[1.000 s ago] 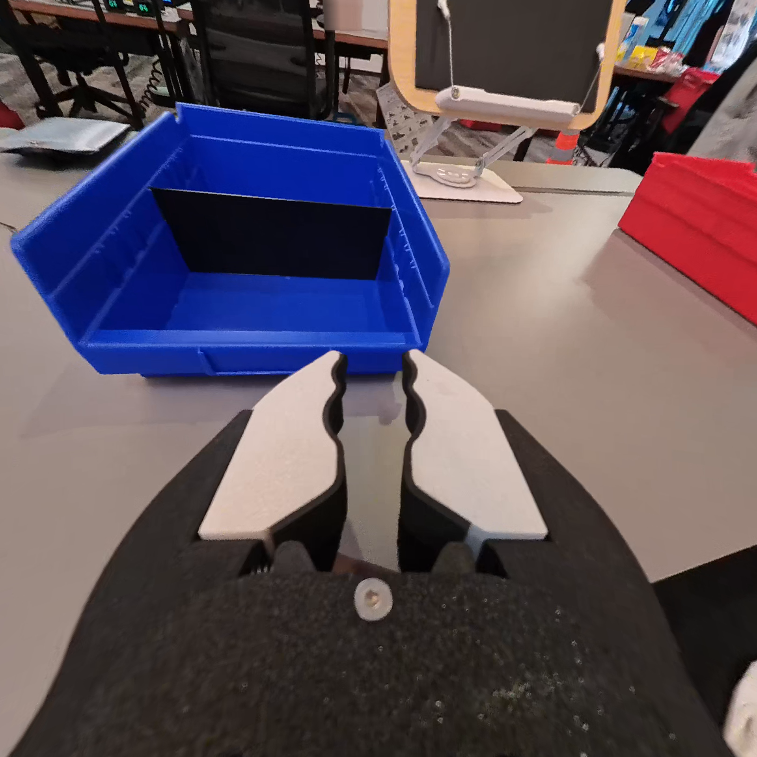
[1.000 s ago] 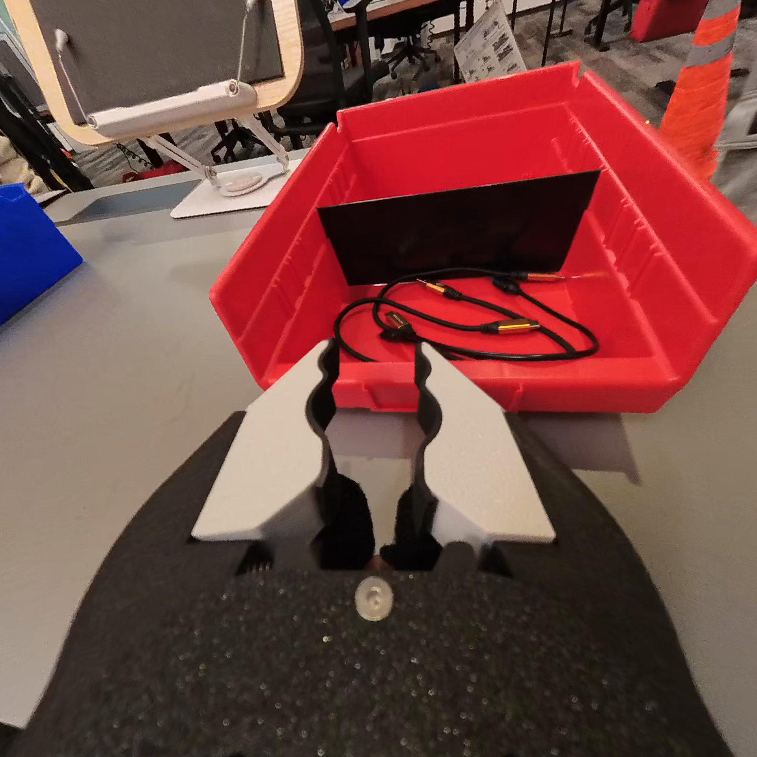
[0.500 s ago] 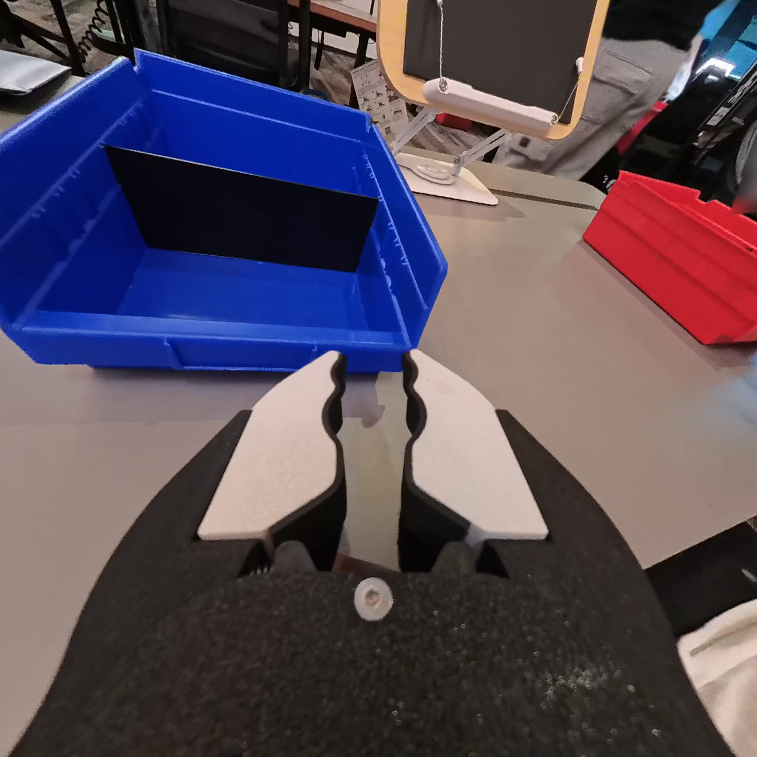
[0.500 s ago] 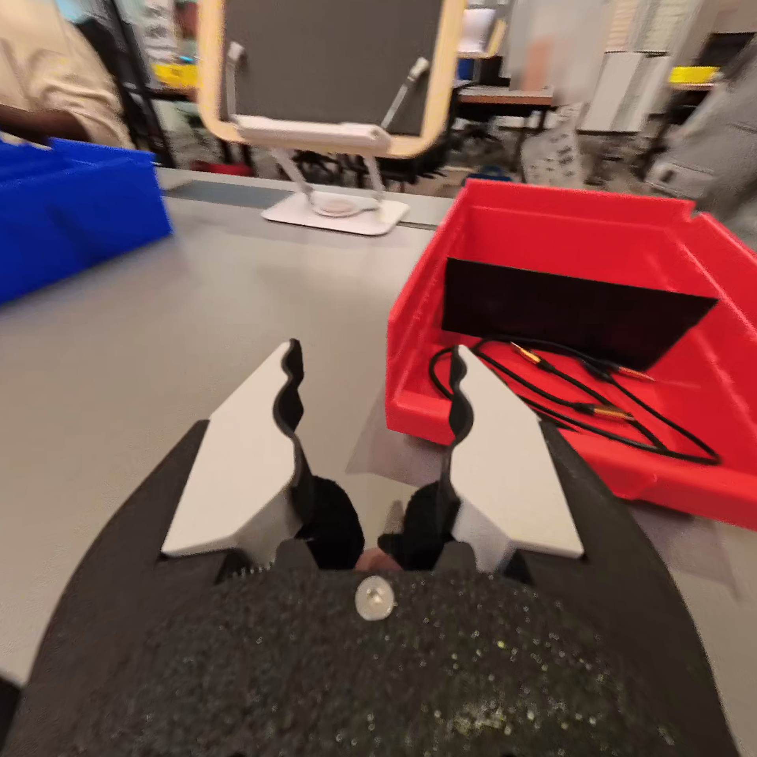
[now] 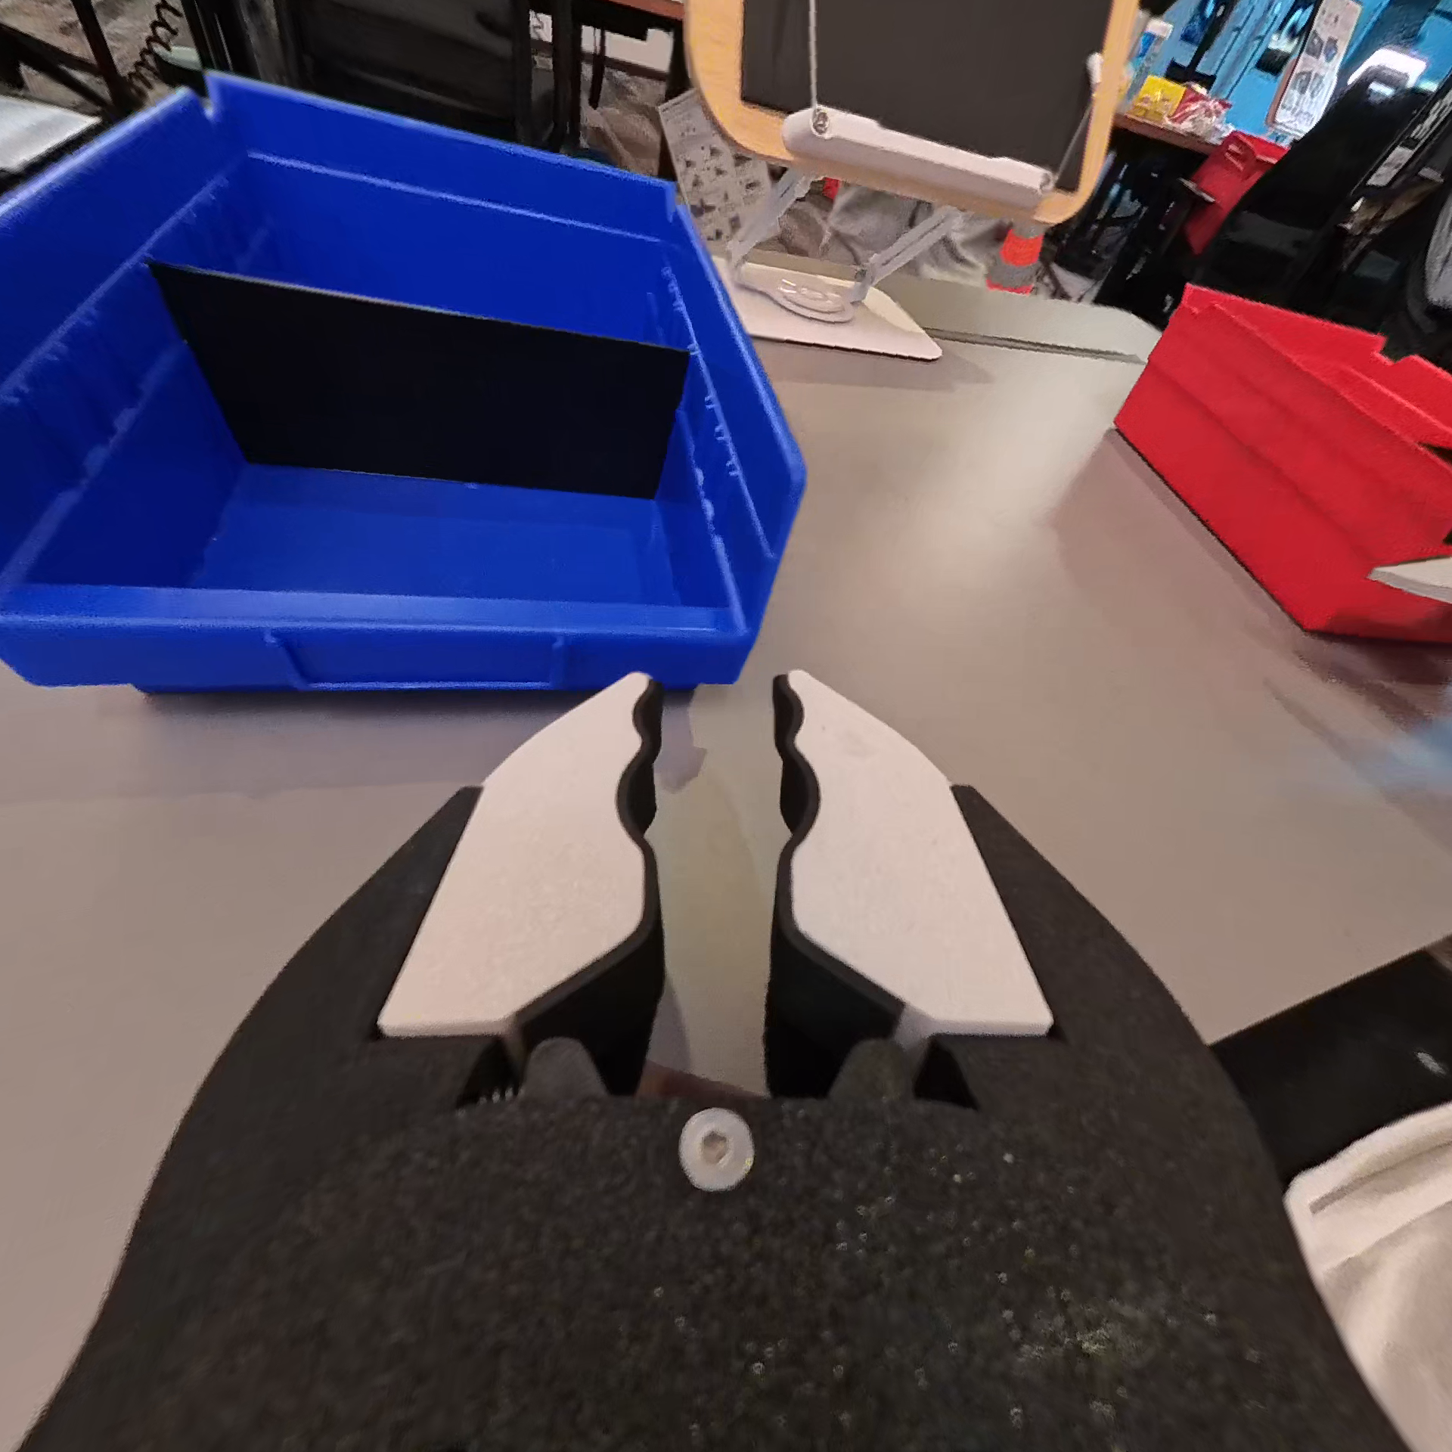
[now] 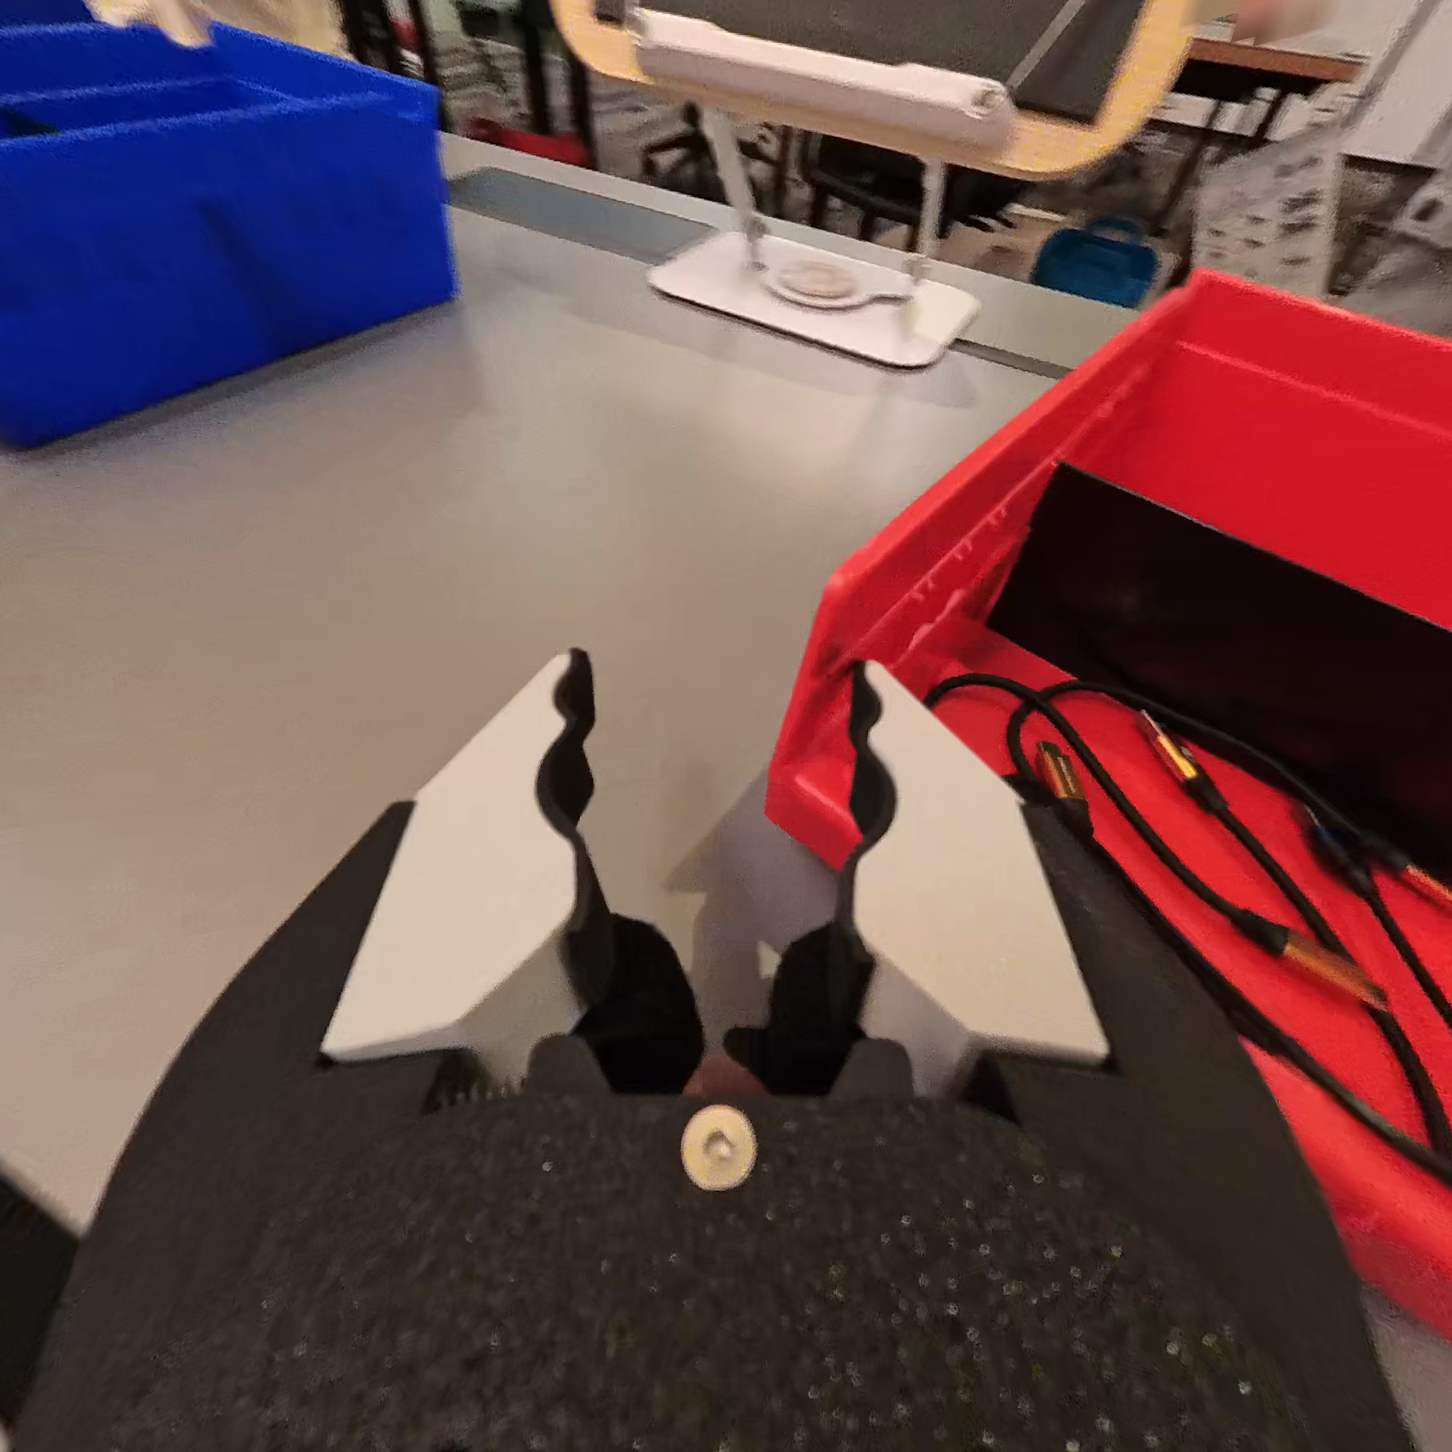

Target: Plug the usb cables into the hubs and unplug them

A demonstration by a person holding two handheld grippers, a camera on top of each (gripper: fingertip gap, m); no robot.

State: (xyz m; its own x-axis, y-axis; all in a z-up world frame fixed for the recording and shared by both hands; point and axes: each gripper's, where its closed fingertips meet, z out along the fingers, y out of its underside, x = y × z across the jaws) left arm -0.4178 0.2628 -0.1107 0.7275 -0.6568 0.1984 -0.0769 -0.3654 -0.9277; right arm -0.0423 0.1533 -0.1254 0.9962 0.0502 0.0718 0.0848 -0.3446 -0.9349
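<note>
Right gripper [image 6: 719,672] swung left, seemingly level, fingers wider apart.

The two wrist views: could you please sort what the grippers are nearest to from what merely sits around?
Near the grippers:
- left gripper, open, empty, before the blue bin
- right gripper, open, empty, beside the red bin holding black cables

Around:
- grey table
- white stand

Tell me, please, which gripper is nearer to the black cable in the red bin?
The right gripper: it hovers open at the red bin's near corner, just beside the black cable. The left gripper sits open in front of the blue bin, across the table.
</note>
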